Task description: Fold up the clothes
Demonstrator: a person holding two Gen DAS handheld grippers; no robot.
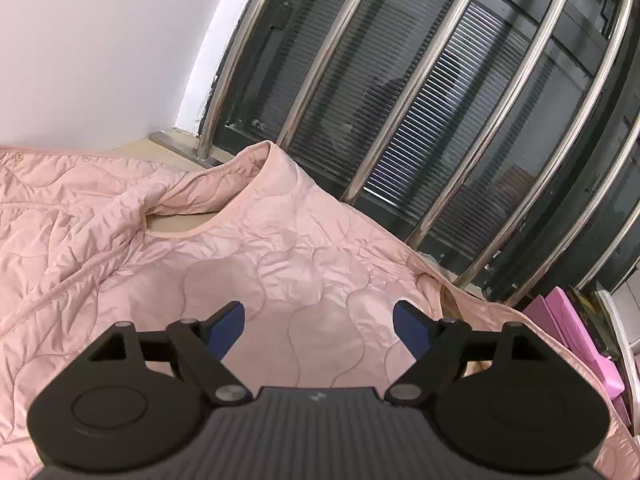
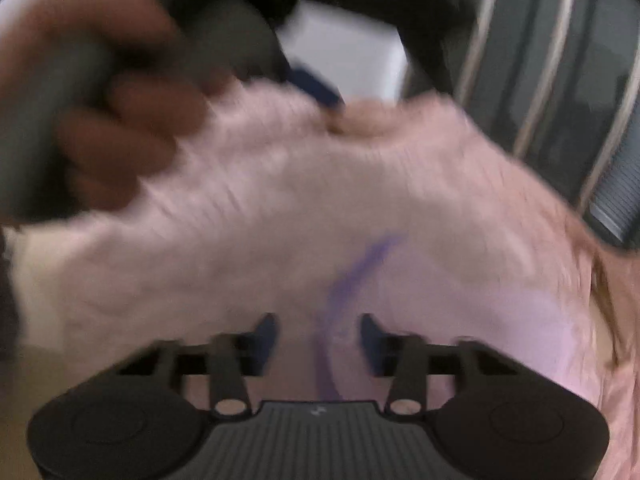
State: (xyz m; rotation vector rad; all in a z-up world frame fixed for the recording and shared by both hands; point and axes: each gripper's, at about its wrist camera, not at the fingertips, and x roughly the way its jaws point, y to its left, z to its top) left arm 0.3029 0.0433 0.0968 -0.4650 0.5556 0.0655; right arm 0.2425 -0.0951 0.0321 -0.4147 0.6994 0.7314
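Note:
A pink quilted jacket [image 1: 280, 248] lies spread on a beige surface, its collar [image 1: 256, 168] raised toward the window. Low over the jacket's back panel, my left gripper [image 1: 318, 322] stands open, and only flat cloth shows between its blue pads. The right wrist view is badly blurred. There my right gripper [image 2: 319, 330] hangs over the same pink jacket [image 2: 320, 184] with its jaws partly apart. A thin purple streak runs through the gap, and no fold shows pinched. At the upper left of that view, a hand [image 2: 132, 132] holds the other gripper's grey handle.
Steel window bars [image 1: 420, 80] over dark louvred glass stand right behind the jacket. A white wall [image 1: 100, 40] fills the left. Pink boxes and books [image 1: 568, 320] are stacked at the right edge. A strip of beige surface [image 1: 136, 148] shows behind the jacket.

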